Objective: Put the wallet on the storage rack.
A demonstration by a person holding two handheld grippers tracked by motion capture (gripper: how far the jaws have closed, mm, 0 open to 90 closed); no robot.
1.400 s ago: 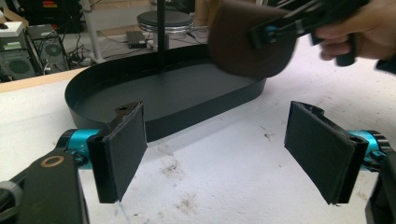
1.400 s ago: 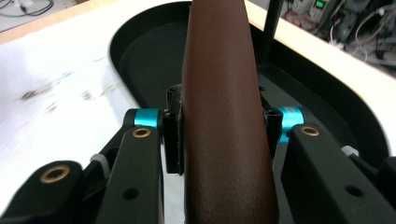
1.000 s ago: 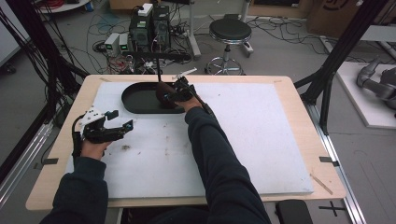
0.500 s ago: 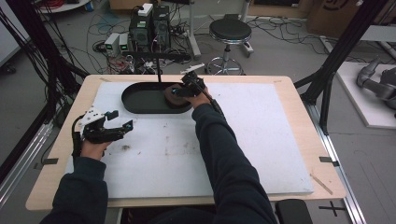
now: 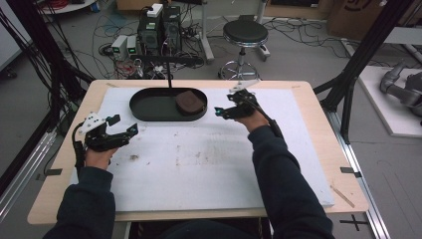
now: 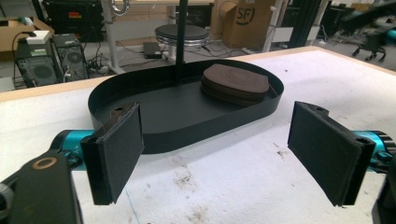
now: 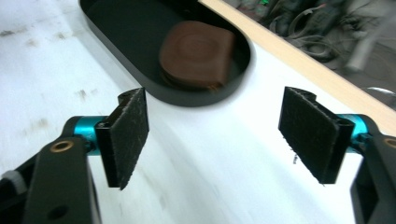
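Worktop (image 5: 318,134): pale wood, covered across most of its top by a white, stained sheet (image 5: 209,169).
Tray (image 5: 149,107): black, oval, low-walled, on the sheet at the far left-centre; a thin black post (image 6: 181,42) rises from its far part.
Brown pad (image 5: 189,101): flat, rounded-square, dark brown, lying inside the right end of the tray; in the left gripper view (image 6: 236,83) it looks like a low stack of layers, close to the tray wall.
Left gripper (image 5: 125,133): held at the near left of the worktop over the sheet, pointing towards the tray; jaws spread wide with nothing between them, as the left gripper view (image 6: 219,149) shows.
Right gripper (image 5: 222,111): just right of the tray's right end, above the sheet and apart from the tray; jaws wide and empty in the right gripper view (image 7: 215,135), with the pad (image 7: 196,53) beyond them.
Person: dark sleeves come in from the near edge, one hand on each gripper.
Beyond the worktop: a round black stool (image 5: 245,34), computer boxes (image 5: 158,27) and loose cables on the floor.
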